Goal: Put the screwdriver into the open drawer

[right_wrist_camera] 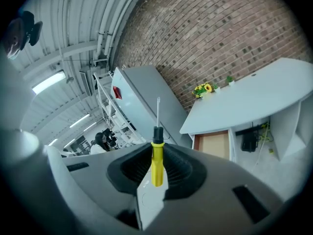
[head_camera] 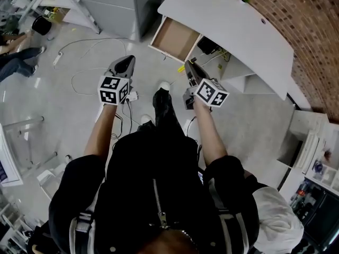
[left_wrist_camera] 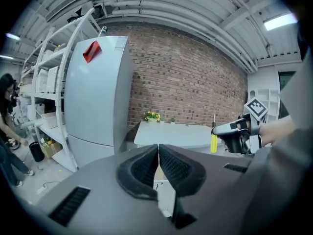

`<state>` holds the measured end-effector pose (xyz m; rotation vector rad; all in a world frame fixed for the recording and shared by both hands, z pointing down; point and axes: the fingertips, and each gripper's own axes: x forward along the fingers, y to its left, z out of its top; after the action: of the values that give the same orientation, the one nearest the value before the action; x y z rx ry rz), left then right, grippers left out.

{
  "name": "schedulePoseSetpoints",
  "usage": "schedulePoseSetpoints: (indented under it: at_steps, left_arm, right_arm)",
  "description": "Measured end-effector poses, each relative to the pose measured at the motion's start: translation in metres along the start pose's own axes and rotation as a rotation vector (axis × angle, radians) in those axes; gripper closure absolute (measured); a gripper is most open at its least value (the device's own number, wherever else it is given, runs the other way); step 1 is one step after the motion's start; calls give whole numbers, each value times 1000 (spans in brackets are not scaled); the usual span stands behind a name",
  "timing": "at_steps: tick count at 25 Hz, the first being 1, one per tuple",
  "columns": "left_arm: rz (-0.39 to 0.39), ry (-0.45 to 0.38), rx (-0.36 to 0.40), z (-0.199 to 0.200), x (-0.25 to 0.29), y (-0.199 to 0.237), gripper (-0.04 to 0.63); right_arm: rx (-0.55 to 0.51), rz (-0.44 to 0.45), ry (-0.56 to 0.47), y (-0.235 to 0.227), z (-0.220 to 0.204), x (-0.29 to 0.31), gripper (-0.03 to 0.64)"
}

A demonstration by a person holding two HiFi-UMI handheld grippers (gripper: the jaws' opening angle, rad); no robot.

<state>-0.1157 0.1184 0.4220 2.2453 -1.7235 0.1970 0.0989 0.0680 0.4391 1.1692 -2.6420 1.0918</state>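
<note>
One screwdriver (right_wrist_camera: 156, 164), yellow-handled, stands upright pinched in your right tongs (head_camera: 189, 66), shaft up, near the open drawer (head_camera: 175, 38) of the white desk (head_camera: 233, 25). Your left tongs (left_wrist_camera: 158, 151) are pressed together with nothing in them, left of the drawer.

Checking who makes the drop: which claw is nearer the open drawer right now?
Right. The right claw, shut on the screwdriver, is just below the open drawer in the head view; the left claw, shut and empty, is farther off to the drawer's lower left.
</note>
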Motion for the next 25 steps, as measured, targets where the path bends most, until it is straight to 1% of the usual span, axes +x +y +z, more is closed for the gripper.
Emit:
schedulePoseSetpoints:
  at_steps: [7, 14, 17, 20, 25]
  left_arm:
    - [-12, 28, 17, 15, 70, 26, 568]
    - [-6, 45, 14, 47, 153, 49, 568]
    - [-6, 62, 37, 55, 180, 52, 568]
    - [-19, 84, 50, 53, 197, 53, 568]
    - [-34, 111, 38, 39, 213, 64, 568]
  right_arm:
    - [57, -12, 10, -38, 26, 61, 538]
    - [86, -11, 28, -79, 72, 121, 538]
    - [95, -11, 45, -94, 84, 140, 538]
    - [99, -20, 70, -104, 84, 155, 538]
    - [117, -48, 120, -114, 63, 172, 538]
